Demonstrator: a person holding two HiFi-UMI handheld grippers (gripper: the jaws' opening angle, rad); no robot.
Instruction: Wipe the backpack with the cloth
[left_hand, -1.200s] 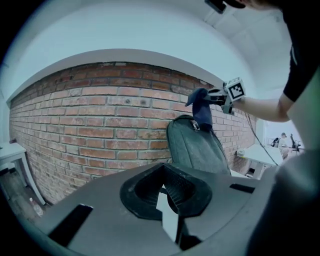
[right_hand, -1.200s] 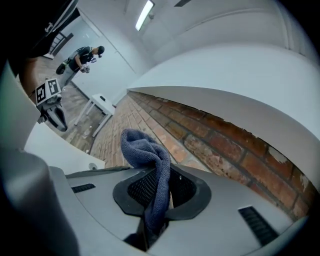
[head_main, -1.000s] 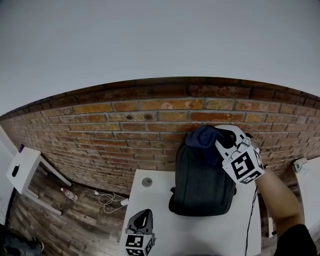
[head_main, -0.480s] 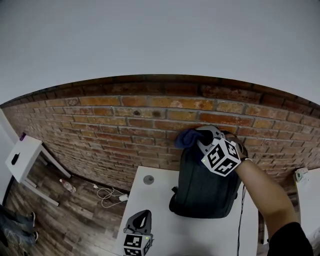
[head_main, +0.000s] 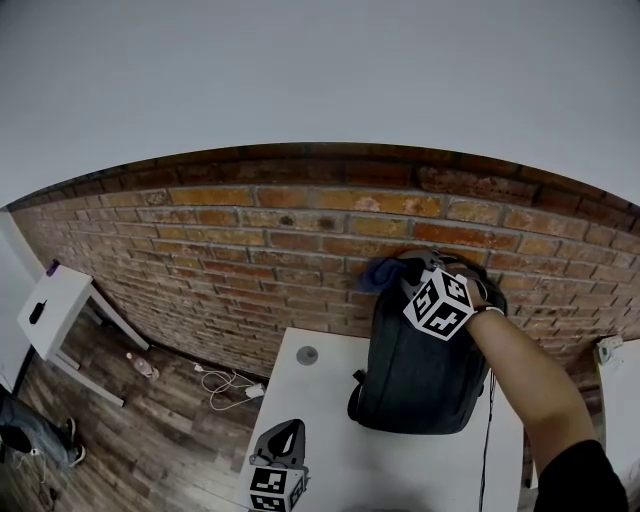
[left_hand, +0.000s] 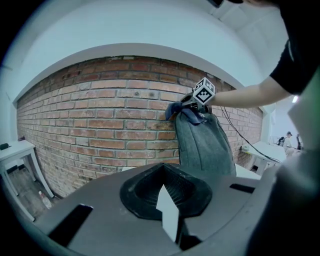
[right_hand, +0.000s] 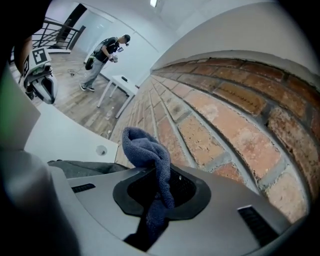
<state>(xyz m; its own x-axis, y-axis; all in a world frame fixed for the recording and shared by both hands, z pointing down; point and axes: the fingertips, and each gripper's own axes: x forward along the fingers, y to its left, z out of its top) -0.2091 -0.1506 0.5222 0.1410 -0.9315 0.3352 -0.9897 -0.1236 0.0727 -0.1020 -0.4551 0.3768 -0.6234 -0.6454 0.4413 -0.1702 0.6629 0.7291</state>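
Observation:
A dark backpack (head_main: 415, 370) stands upright on the white table (head_main: 330, 440), leaning against the brick wall. My right gripper (head_main: 405, 268) is at the backpack's top left corner, shut on a blue cloth (head_main: 383, 272) that bunches out toward the wall. In the right gripper view the cloth (right_hand: 150, 155) hangs from between the jaws above the backpack's top (right_hand: 85, 167). My left gripper (head_main: 287, 432) is low at the table's front, jaws together with nothing in them, well clear of the backpack (left_hand: 202, 145). From there the cloth (left_hand: 175, 109) shows at the backpack's top.
A small grey disc (head_main: 307, 354) lies on the table left of the backpack. A small white side table (head_main: 50, 320) stands at the far left, with cables (head_main: 230, 385) and a bottle (head_main: 140, 365) on the wooden floor. A person (right_hand: 105, 52) stands far off.
My right gripper has carried the cloth leftward along the backpack's top, from the right side to the left corner. The left gripper has stayed put.

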